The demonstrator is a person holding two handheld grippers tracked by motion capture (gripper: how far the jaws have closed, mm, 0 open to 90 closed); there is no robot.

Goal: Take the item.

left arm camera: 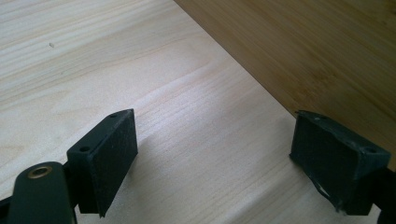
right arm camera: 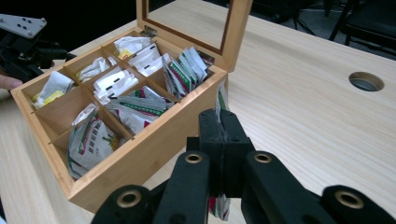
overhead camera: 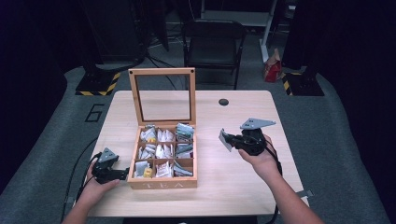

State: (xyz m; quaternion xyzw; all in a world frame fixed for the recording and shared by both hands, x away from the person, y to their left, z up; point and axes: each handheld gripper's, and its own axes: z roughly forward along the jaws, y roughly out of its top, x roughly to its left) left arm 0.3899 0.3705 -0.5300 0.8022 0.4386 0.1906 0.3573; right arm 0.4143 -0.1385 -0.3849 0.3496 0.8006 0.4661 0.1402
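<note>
Sachet clamped in right gripper: mostly hidden between the fingers, print unreadable. Tea box cut off by top and right edges in left gripper view. Packet labels in box compartments too small to read from high view.

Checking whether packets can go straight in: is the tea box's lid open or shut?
Open. The tea box has its windowed lid standing upright behind it, and the compartments of tea packets lie exposed.

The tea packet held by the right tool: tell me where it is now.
The tea packet is pinched between the right tool jaws, held above the table just to the right of the open wooden tea box, outside its compartments.
</note>
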